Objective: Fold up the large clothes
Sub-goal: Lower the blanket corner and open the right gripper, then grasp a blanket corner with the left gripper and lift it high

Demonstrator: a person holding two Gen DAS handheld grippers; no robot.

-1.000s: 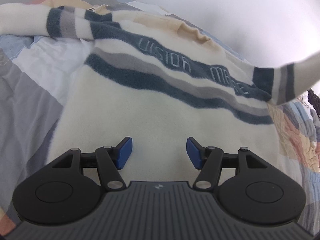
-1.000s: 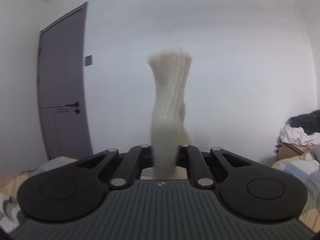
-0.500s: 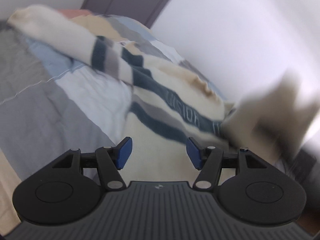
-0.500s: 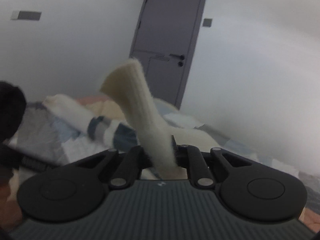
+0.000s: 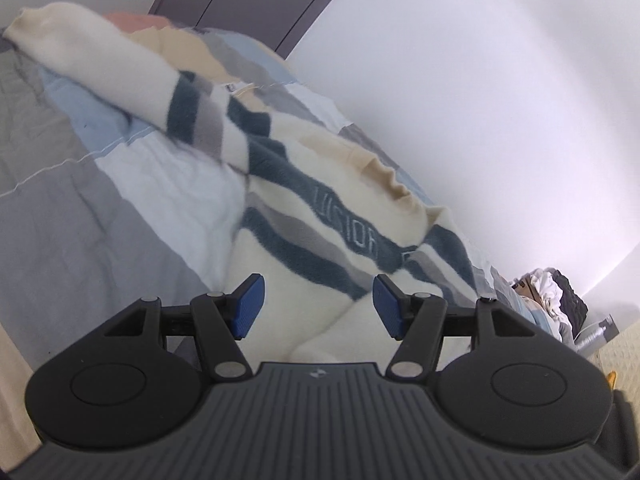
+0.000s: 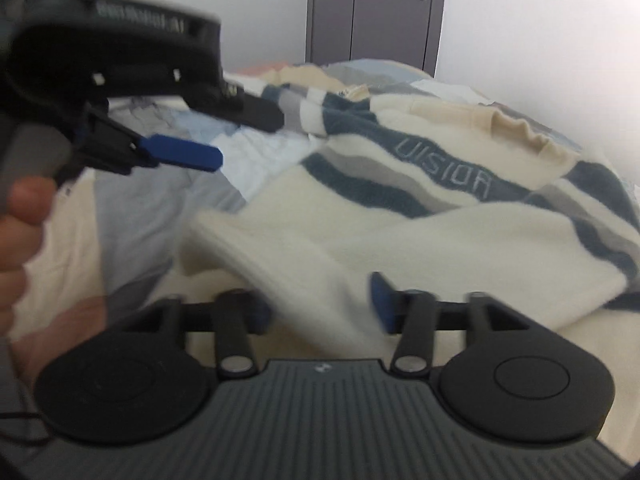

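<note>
A cream fleece sweater (image 6: 400, 220) with dark teal and grey bands and raised lettering across the chest lies spread on a bed, on a patchwork quilt (image 5: 72, 216) of grey, pale blue, white and beige panels. Its ribbed collar (image 6: 516, 128) sits toward the wall side. One sleeve (image 5: 120, 64) stretches out flat toward the far corner of the bed in the left wrist view, its cuff near a grey door (image 6: 376, 12). The other sleeve (image 6: 280, 260) is folded over across the lower body of the sweater, cuff end pointing toward the bed's near left side; it is blurred in the right wrist view. That sleeve runs between the jaws of the right hand-held gripper (image 6: 320, 304), whose jaws have just been opening: the blue pads stand apart and do not press on the fabric, so the sleeve lies loose between them. The left hand-held gripper (image 5: 318, 306) hovers over the lower body of the sweater near its left edge, jaws parted about halfway, nothing between its blue pads (image 5: 248, 306). In the right wrist view the same left hand-held gripper appears from the side at upper left, with a person's hand (image 6: 24, 232) wrapped around its handle. A white wall (image 5: 480, 80) runs beside the bed, and a heap of clothes (image 5: 552, 288) sits at the far right.
</note>
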